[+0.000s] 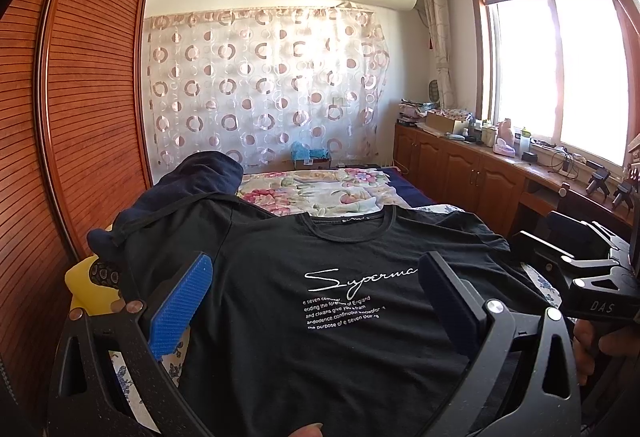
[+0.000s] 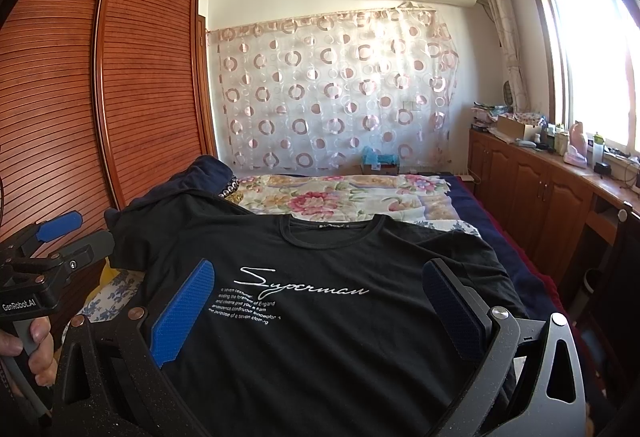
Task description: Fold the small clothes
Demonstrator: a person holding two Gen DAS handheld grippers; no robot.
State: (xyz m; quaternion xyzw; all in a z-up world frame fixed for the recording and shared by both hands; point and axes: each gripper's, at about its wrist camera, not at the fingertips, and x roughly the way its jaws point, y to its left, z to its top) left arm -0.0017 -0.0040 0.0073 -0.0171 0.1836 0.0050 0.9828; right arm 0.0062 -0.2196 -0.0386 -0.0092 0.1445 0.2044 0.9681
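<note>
Black shirt point(image 1: 340, 301) filled the bottom middle of both views, lying flat and face up on the bed point(image 1: 320, 193). Its neck pointed away toward the curtain point(image 1: 264, 85), so it ran long from near to far. Left tool point(image 1: 316, 293) and right tool point(image 2: 320, 297) both stood wide with nothing in them, side by side over the shirt's near end. A dark blue cloth point(image 1: 200, 181) sat at the middle left, by the wooden wardrobe point(image 1: 80, 97).
</note>
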